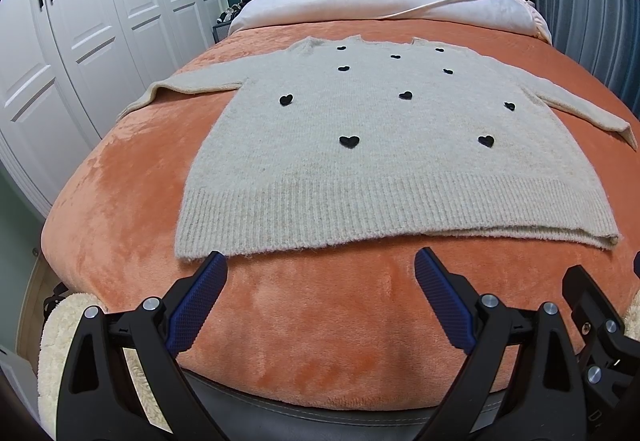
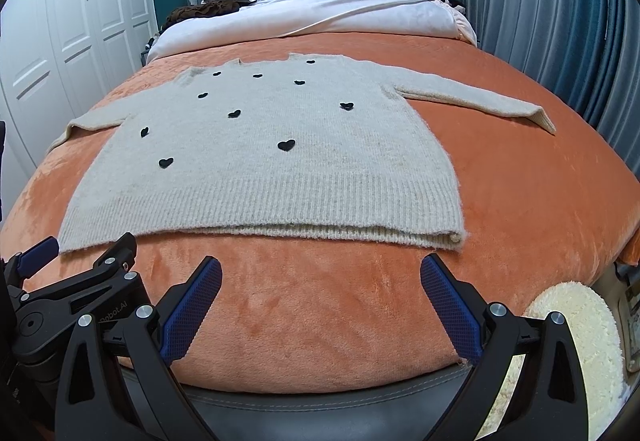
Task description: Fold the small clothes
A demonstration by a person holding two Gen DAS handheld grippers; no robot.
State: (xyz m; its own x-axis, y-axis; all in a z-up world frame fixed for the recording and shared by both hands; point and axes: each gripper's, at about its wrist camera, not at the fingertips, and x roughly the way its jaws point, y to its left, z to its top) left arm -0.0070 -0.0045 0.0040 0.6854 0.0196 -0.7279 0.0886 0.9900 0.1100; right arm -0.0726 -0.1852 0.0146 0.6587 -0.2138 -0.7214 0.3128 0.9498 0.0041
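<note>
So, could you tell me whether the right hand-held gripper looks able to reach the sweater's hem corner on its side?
Probably yes: the right hand-held gripper is open, and only bare blanket lies before that corner.

Bare orange blanket (image 1: 320,305) is lying between both wide-open grippers and the sweater (image 1: 360,145) hem, leaving free passage. Sleeves are spreading sideways. White duvet (image 2: 340,15) is bulking behind the collar.

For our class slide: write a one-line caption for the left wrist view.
Open left gripper poised before a cream heart-patterned sweater spread flat on an orange blanket.
</note>
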